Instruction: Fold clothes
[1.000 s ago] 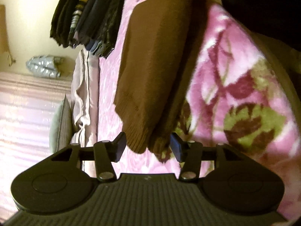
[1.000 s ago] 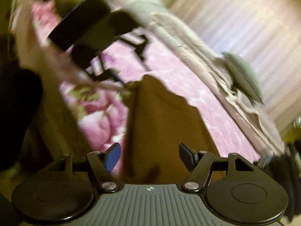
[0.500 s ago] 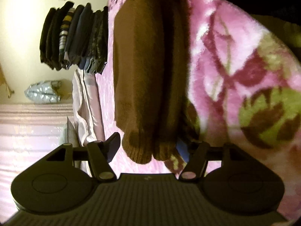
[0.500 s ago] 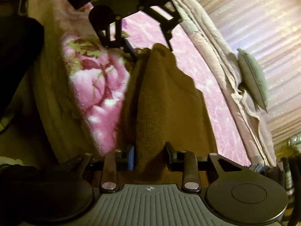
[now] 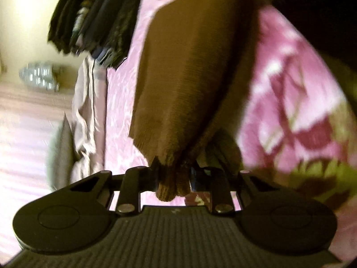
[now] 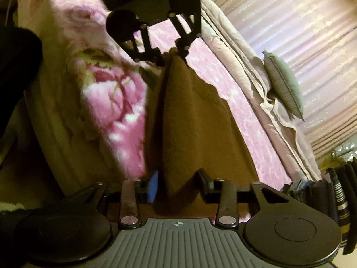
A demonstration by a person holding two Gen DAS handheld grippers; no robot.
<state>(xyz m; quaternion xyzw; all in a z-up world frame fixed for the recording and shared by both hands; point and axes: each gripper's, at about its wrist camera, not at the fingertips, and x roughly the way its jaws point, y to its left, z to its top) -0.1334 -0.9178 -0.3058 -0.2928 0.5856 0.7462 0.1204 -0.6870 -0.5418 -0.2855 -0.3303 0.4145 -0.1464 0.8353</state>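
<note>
Left wrist view: left gripper [image 5: 174, 176] fingers pinch the ribbed end of the brown knit sweater [image 5: 189, 71]. Garment's long axis runs straight away from cam, twd frame top, hanging over the pink floral blanket [image 5: 290, 84]. Folded dark clothes stack [image 5: 93, 20] upper left. Frame blurry.

Right wrist view: right gripper [image 6: 178, 184] fingers clamp sweater's [image 6: 194, 122] near end, folded lengthwise. Far end is held by left gripper [image 6: 173, 54]; sweater spans btwn both. Grey pillow [image 6: 283, 84] at right.
</note>
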